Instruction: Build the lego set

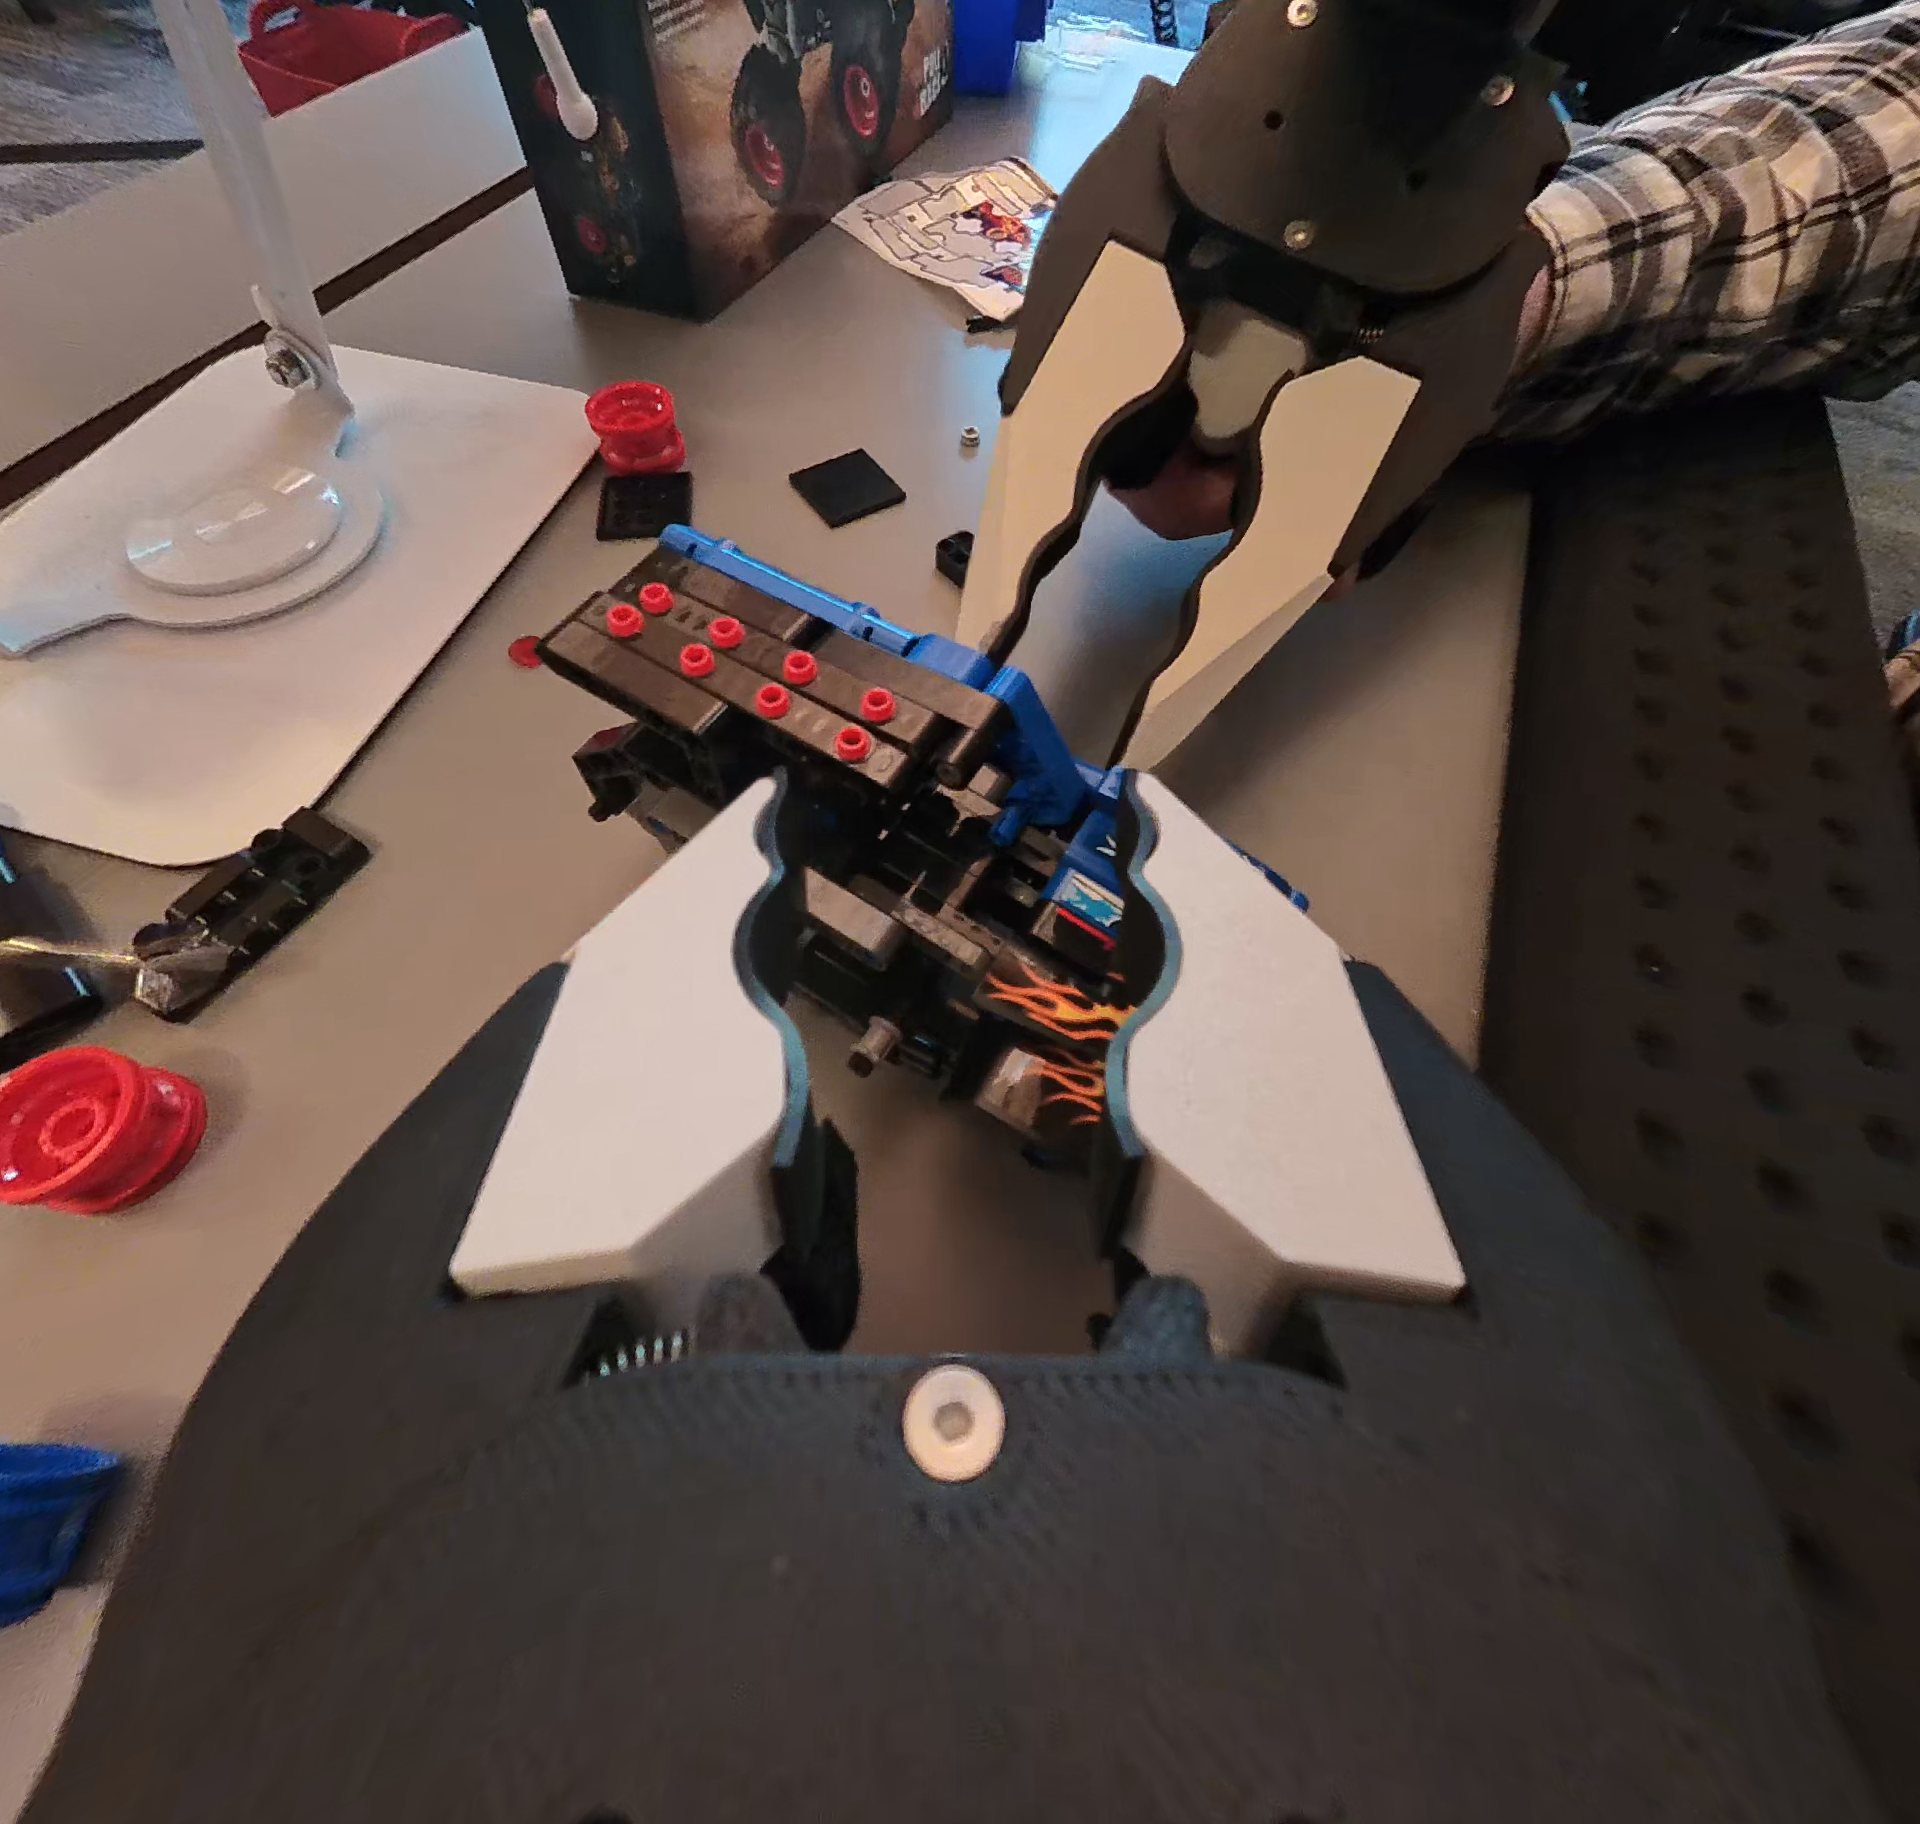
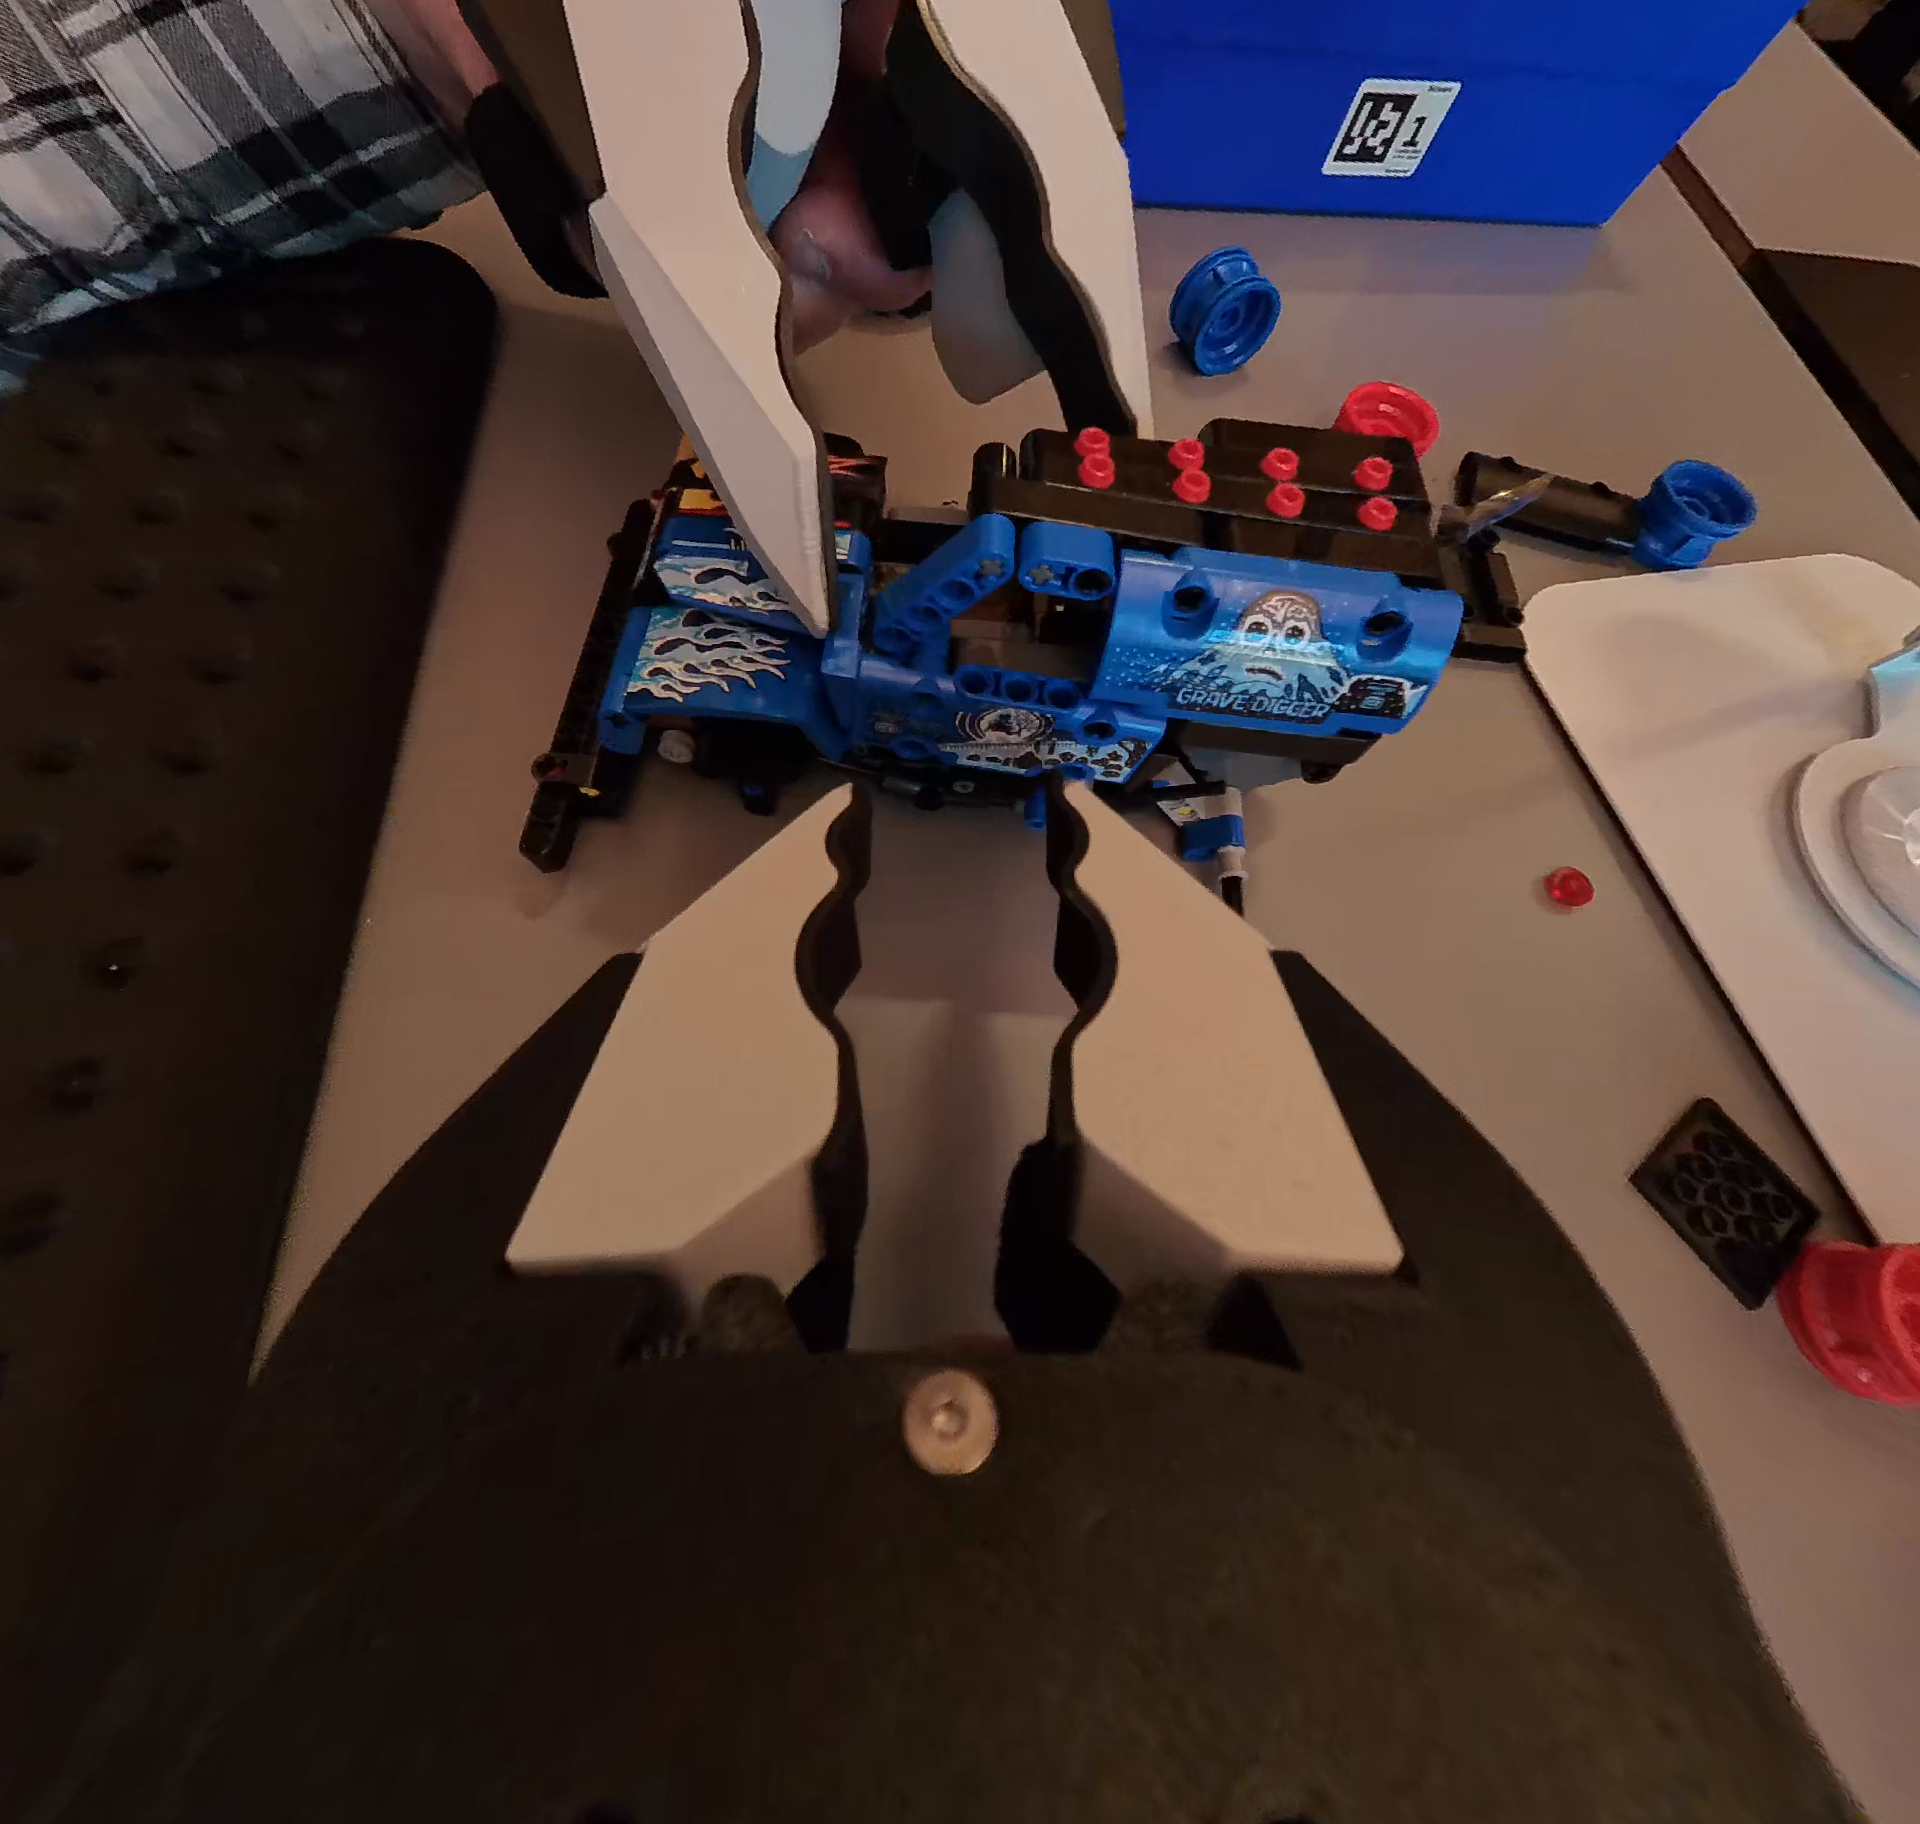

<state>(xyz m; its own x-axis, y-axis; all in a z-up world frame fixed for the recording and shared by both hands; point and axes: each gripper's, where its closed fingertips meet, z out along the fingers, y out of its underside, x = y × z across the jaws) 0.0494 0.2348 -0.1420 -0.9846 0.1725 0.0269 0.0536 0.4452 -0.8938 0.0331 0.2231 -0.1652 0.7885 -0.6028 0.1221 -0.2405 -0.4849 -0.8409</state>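
The partly built blue and black truck (image 1: 790, 694) (image 2: 1143, 631) lies on the grey table, its black bed dotted with red studs. My left gripper (image 1: 951, 787) straddles the cab end, with the flame-printed panel (image 1: 1060, 1016) against its right finger. In the right wrist view the left gripper (image 2: 977, 517) comes down from above, one finger on the blue hood and the other behind the bed, shut on the truck. My right gripper (image 2: 956, 798) (image 1: 1060, 704) is open and empty, its tips just short of the truck's blue side.
Red wheel hubs (image 1: 99, 1130) (image 1: 634, 424) (image 2: 1860, 1327), blue hubs (image 2: 1226, 309) (image 2: 1699, 512), a black tile (image 1: 847, 486), a grille plate (image 2: 1725, 1203) and a small red stud (image 2: 1567, 887) lie around. The set's box (image 1: 748, 91), a white stand base (image 1: 249, 527), a blue bin (image 2: 1455, 39) and a black perforated mat (image 1: 1714, 943) border the area. My two grippers' fingertips are within a few centimetres of each other. From either gripper's tips it is about 15 cm to the small red stud (image 2: 1567, 887).
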